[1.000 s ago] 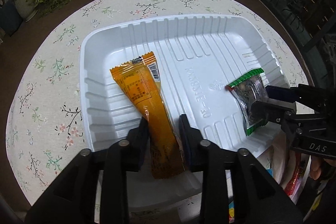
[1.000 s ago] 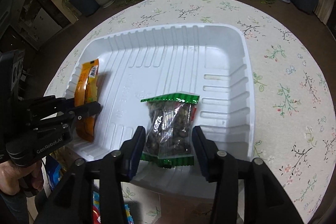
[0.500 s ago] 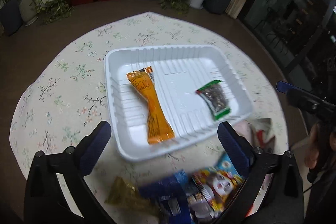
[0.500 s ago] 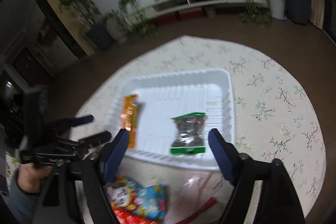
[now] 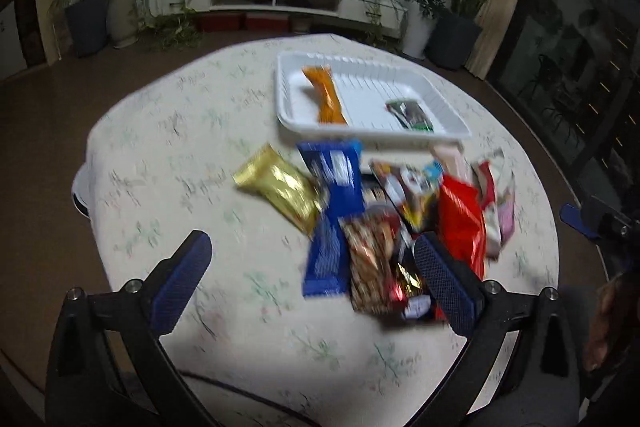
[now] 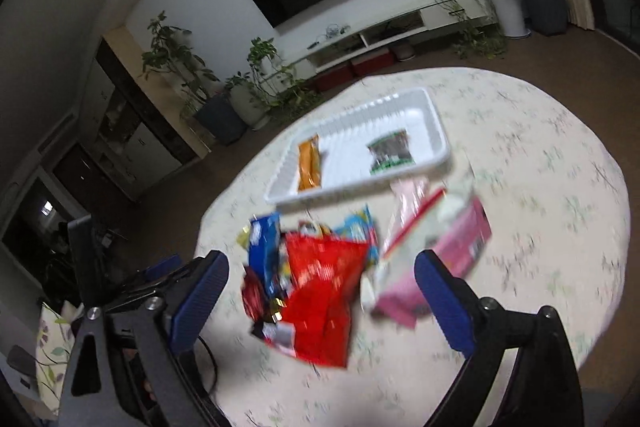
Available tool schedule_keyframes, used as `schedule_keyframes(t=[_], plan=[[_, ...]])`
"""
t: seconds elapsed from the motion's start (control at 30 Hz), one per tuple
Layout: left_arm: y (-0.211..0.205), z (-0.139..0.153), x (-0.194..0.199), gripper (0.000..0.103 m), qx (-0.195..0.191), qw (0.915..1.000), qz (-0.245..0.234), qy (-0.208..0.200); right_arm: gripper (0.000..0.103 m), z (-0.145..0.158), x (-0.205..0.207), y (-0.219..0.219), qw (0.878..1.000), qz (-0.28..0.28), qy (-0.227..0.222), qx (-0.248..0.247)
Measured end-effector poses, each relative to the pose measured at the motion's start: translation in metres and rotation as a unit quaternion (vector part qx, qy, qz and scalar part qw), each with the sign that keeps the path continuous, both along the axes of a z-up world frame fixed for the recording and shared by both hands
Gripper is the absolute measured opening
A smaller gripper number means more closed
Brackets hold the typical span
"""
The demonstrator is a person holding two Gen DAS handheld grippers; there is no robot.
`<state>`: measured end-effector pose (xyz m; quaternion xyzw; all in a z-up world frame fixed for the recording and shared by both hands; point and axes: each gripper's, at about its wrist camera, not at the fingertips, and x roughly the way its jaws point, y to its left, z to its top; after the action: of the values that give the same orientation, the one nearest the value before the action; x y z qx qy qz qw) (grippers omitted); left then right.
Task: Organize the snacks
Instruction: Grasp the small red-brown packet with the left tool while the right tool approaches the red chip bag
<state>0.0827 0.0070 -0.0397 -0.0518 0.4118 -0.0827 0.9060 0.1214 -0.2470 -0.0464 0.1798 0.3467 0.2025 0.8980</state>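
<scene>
While both my left gripper (image 5: 312,283) and right gripper (image 6: 322,293) hang spread wide and empty, the snack pile (image 5: 392,211) overlaps badly. I risk pinching two packets — or knocking the white tray (image 5: 448,123).

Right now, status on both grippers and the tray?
Left gripper and right gripper open, empty. Tray holds orange packet, green packet. Snack pile waiting, nothing blocking.

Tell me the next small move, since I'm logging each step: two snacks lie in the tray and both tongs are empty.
Probably lower the left tongs onto the gold packet. Both tongs have just been opening, nothing between them, and it lies at the pile's edge, mostly clear of the blue packet. The white tray has bare floor between the orange packet and the green packet.
</scene>
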Motion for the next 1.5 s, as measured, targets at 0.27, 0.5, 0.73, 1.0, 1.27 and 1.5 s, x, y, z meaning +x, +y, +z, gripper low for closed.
schedule_keyframes(t=[0.27,0.5,0.73,1.0,1.27,1.5], plan=[[-0.019,-0.013,0.003,0.089,-0.028,0.9987,-0.041,0.011,0.073,-0.029,-0.009,0.006,0.999,0.007,0.037,-0.011],[-0.038,-0.031,0.029,0.065,-0.037,0.9962,-0.058,0.052,0.069,-0.031,-0.015,0.012,0.999,0.012,0.029,-0.028],[-0.039,-0.046,0.040,0.038,-0.042,0.9946,-0.059,0.075,0.068,-0.034,-0.016,0.014,0.999,0.011,0.034,-0.030],[-0.040,-0.048,0.042,0.019,-0.034,0.9948,-0.068,0.067,0.066,-0.035,-0.016,0.015,0.999,0.015,0.036,-0.032],[-0.031,-0.045,0.038,0.014,-0.059,0.9934,-0.072,0.067,0.061,-0.037,-0.016,0.019,0.998,0.021,0.044,-0.035],[-0.009,-0.036,0.023,0.013,-0.093,0.9918,-0.066,0.058,0.061,-0.039,-0.010,0.030,0.997,0.034,0.062,-0.025]])
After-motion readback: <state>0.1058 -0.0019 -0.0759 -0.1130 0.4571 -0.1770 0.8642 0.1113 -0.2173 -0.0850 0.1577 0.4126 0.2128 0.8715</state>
